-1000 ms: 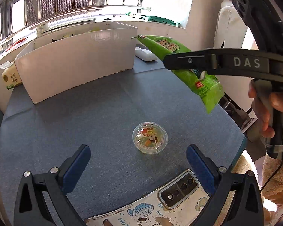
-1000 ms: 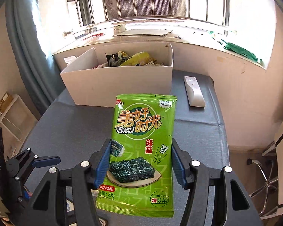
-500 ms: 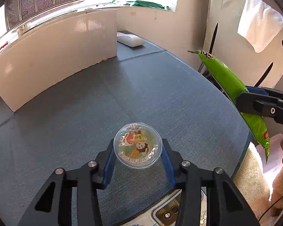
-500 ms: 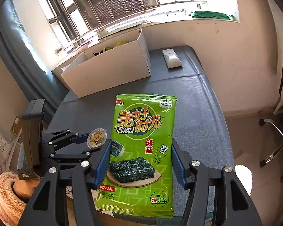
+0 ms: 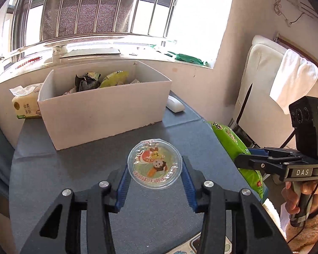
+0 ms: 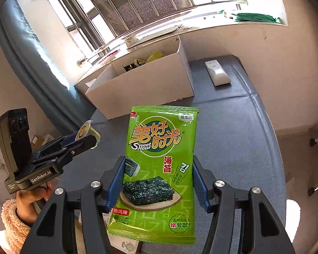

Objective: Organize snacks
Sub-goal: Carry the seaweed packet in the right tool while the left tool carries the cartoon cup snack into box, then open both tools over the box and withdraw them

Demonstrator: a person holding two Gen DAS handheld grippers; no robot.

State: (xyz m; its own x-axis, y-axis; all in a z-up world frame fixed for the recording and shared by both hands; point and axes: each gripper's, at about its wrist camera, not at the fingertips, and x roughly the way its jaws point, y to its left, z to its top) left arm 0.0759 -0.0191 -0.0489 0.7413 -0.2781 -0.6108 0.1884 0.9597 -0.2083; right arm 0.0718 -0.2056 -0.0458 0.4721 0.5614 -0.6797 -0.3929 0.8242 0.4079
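My left gripper (image 5: 155, 174) is shut on a clear round jelly cup (image 5: 154, 166) with a cartoon lid and holds it above the blue-grey table (image 5: 74, 169). It also shows in the right wrist view (image 6: 87, 131), at the left. My right gripper (image 6: 158, 176) is shut on a green seaweed snack packet (image 6: 159, 169), held upright above the table's right side; the packet also shows in the left wrist view (image 5: 235, 146). A white cardboard box (image 5: 103, 114) with several snack packets inside stands at the table's back, also in the right wrist view (image 6: 146, 84).
A white remote (image 6: 217, 73) lies right of the box. A tissue pack (image 5: 25, 105) sits left of the box. A phone (image 5: 209, 245) lies at the table's near edge. A white chair with a towel (image 5: 286, 80) stands to the right. The window sill runs behind.
My left gripper closed on the jelly cup and lifted it off the table, tilting up toward the box. My right gripper, still holding the seaweed packet, drew back and rose.
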